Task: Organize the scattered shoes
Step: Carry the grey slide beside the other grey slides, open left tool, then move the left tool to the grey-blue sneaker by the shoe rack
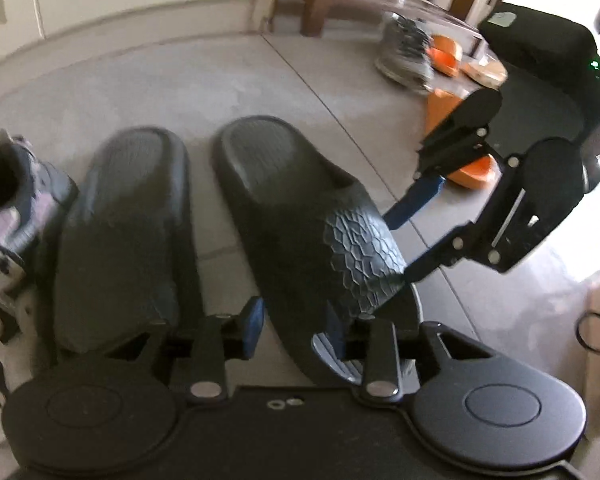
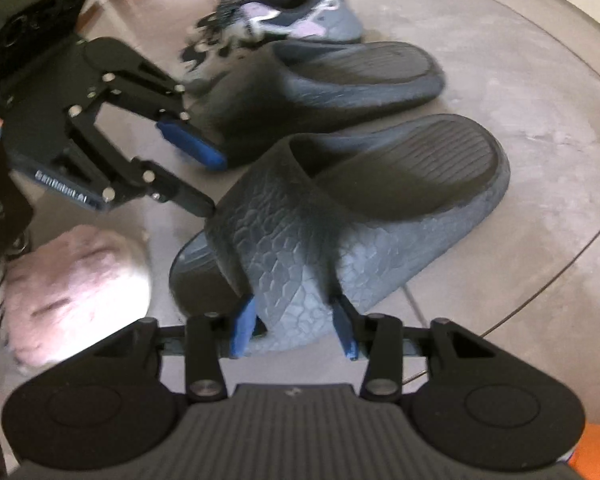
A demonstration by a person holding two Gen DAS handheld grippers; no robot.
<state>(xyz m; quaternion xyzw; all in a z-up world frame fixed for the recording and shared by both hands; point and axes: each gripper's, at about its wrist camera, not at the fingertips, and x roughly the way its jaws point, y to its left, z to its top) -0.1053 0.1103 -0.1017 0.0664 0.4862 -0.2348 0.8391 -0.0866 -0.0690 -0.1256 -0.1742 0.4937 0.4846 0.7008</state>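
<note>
Your left gripper (image 1: 294,326) stands part open over the toe of the nearer dark slide (image 1: 308,216), pads clear of it. Your right gripper (image 2: 294,326) straddles that slide's textured strap, jaws apart. The second slide (image 1: 124,220) lies just beyond, a sneaker (image 2: 284,12) past it.

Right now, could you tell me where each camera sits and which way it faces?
Left wrist: on the left gripper, tilted down at the floor; sees two dark slides side by side, the right slide between its fingers, a sneaker at left, orange shoes beyond.
Right wrist: on the right gripper, tilted down, facing the same right slide from its toe side, with a fuzzy pink slipper at left.
Shared: both slides, the sneaker, and each camera shows the other gripper.
</note>
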